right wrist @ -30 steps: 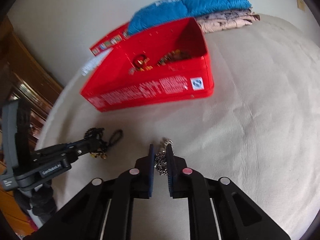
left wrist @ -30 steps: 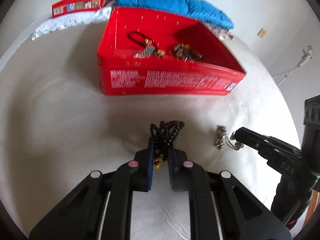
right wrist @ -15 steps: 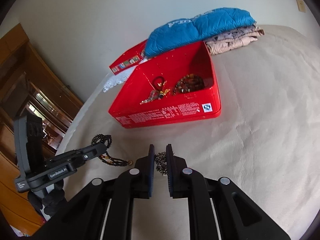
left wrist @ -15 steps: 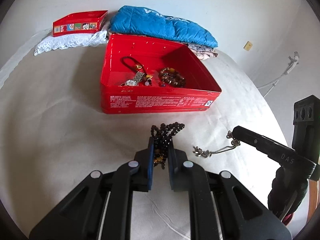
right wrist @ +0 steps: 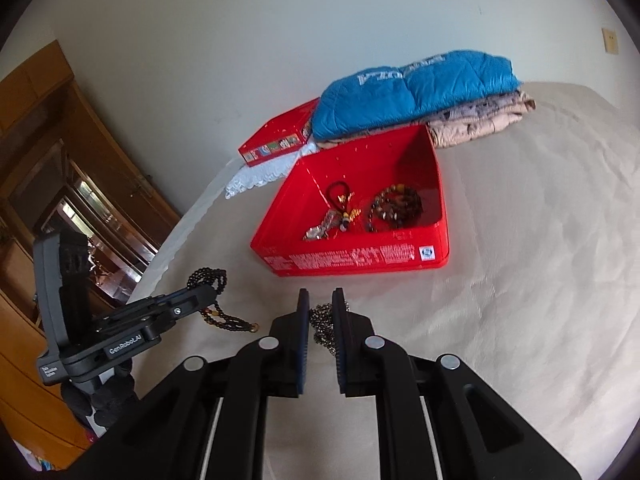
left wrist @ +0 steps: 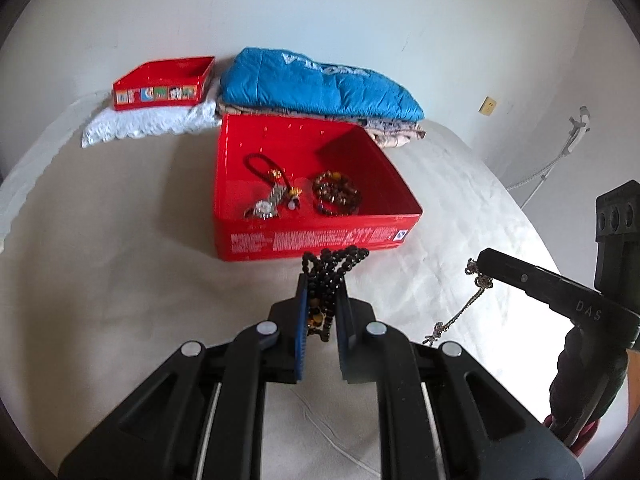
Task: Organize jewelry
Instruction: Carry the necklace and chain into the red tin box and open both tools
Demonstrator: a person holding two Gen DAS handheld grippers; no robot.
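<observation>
An open red tin [left wrist: 320, 236] stands on the white bed and holds a red cord charm [left wrist: 264, 164], a watch [left wrist: 266, 206] and a brown bead bracelet [left wrist: 336, 194]; the tin also shows in the right wrist view [right wrist: 360, 260]. My left gripper [left wrist: 320, 292] is shut on a black bead necklace [left wrist: 332, 268], lifted just in front of the tin. My right gripper [right wrist: 320, 312] is shut on a metal chain necklace [right wrist: 324, 324], which dangles from it in the left wrist view [left wrist: 460, 312], to the right of the tin.
A smaller red tin [left wrist: 164, 84] sits on white lace cloth [left wrist: 148, 124] at the back left. Folded blue quilt [left wrist: 320, 80] over patterned clothes lies behind the big tin. Wooden furniture [right wrist: 60, 160] stands left of the bed.
Both grippers have risen from the bed with their necklaces, which now hang free. The tin now sits farther down and more centred in both views.
</observation>
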